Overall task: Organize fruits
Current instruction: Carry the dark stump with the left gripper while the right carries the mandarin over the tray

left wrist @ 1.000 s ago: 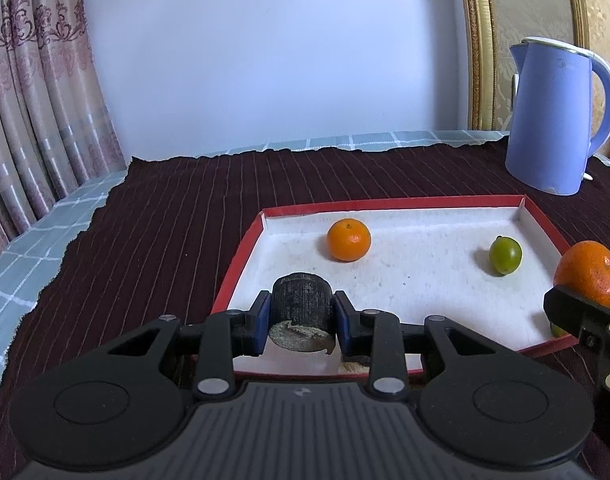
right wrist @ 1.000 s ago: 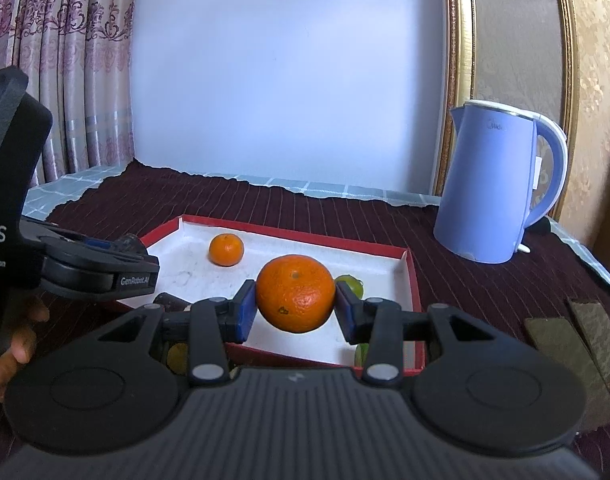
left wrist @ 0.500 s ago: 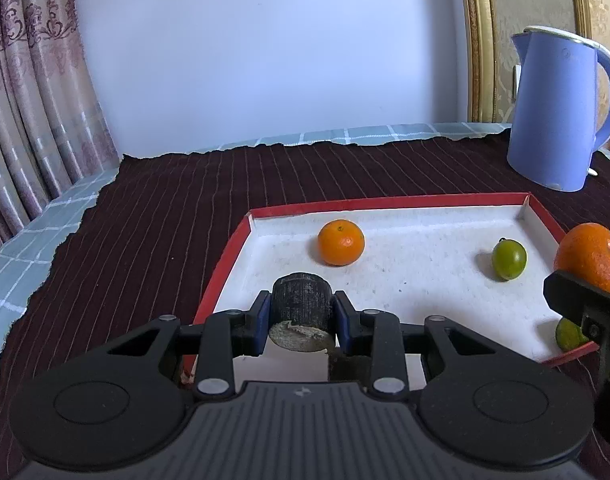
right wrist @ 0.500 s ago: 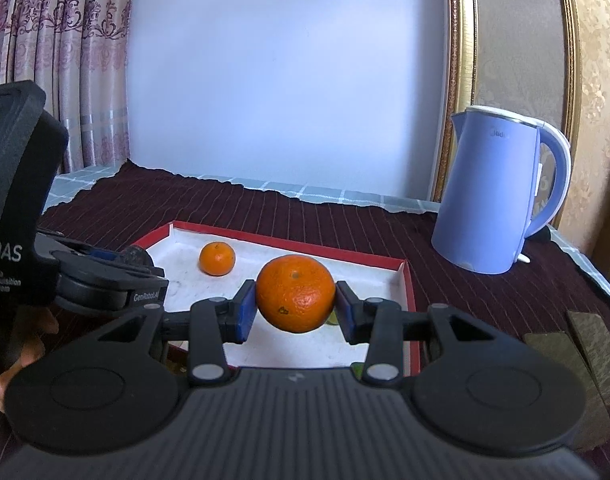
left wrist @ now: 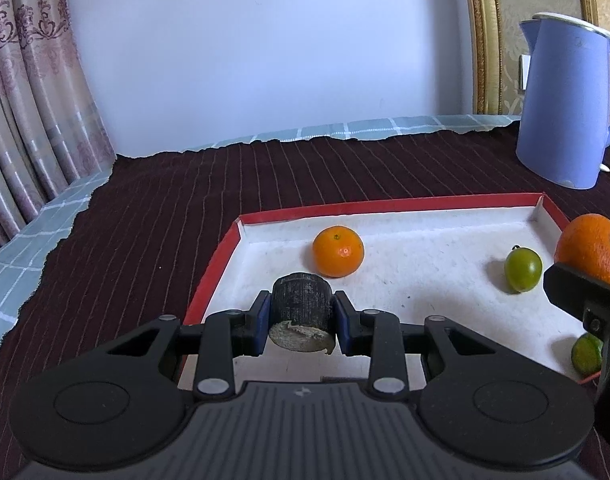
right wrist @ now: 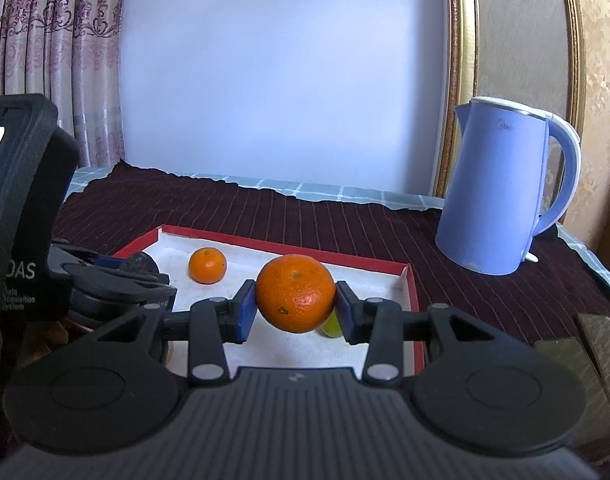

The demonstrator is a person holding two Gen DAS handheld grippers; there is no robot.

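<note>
My left gripper (left wrist: 301, 322) is shut on a dark cylinder-shaped piece (left wrist: 301, 312) with a pale cut end, held above the near left part of the red-rimmed white tray (left wrist: 385, 207). My right gripper (right wrist: 295, 308) is shut on a large orange (right wrist: 295, 293), held above the tray's (right wrist: 289, 245) right half; this orange shows at the right edge of the left wrist view (left wrist: 591, 248). In the tray lie a small orange (left wrist: 338, 251), a green fruit (left wrist: 523, 270) and another green fruit (left wrist: 587, 354) at the near right. The small orange also shows in the right wrist view (right wrist: 207, 266).
A blue electric kettle (left wrist: 567, 104) stands on the dark striped tablecloth (left wrist: 145, 232) behind the tray on the right. Two dark flat pieces (right wrist: 585, 356) lie on the cloth to the right. Curtains hang at the left, a wall is behind.
Both grippers have risen and drawn back a little, each keeping its hold. The tray and its fruits sit lower and farther in the views.
</note>
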